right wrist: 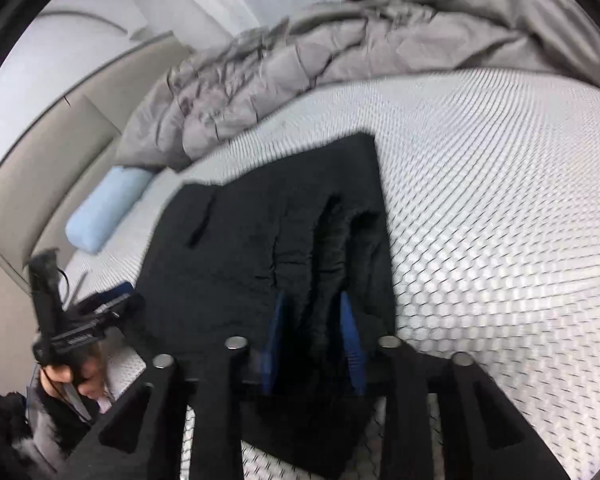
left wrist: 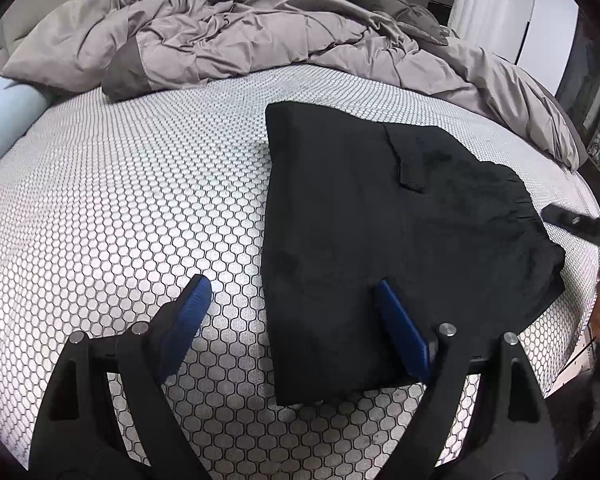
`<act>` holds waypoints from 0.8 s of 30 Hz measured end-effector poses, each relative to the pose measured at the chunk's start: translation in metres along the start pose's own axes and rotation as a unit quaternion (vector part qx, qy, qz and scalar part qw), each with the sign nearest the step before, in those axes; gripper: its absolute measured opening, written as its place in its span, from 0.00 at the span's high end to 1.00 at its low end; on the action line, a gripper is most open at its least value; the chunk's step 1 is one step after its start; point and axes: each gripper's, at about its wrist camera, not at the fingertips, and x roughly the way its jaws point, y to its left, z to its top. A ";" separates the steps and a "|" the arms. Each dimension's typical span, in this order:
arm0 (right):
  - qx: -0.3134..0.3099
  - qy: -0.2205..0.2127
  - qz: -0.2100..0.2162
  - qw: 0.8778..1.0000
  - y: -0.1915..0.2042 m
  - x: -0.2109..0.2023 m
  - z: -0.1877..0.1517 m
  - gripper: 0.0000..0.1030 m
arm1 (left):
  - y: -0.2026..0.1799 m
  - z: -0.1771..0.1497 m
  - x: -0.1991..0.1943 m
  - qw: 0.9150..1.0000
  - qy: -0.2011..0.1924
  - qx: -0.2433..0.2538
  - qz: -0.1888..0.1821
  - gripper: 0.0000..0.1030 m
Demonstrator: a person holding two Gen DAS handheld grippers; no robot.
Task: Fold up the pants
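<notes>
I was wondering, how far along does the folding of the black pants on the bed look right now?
Mostly done: the black pants already lie as a compact folded block on the mattress. In hand: the right hand-held gripper has a bunched fold of the fabric between its jaws, though blur hides whether it is pinched; the left hand-held gripper stands open over the near edge. Left: probably a final fold or smoothing.

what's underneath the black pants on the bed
The black pants lie folded on the honeycomb-patterned mattress cover, which shows all around them. Whatever sits directly beneath the fabric is covered and cannot be seen.
</notes>
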 end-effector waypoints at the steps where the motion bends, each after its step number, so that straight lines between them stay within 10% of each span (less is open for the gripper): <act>1: 0.000 -0.010 0.006 1.000 0.001 -0.007 0.001 0.68 | 0.000 0.000 -0.001 1.000 -0.002 0.001 0.002 0.19; 12: 0.027 0.067 0.100 0.992 0.000 0.023 -0.023 0.54 | -0.010 0.001 0.005 1.000 0.003 0.007 0.014 0.19; 15: 0.015 0.039 0.072 0.997 0.007 0.022 -0.020 0.87 | -0.010 0.001 0.005 1.000 0.003 0.006 0.015 0.19; 24: -0.017 0.007 0.046 0.999 0.018 -0.010 -0.032 0.86 | -0.011 0.000 0.004 1.000 0.008 0.010 0.016 0.19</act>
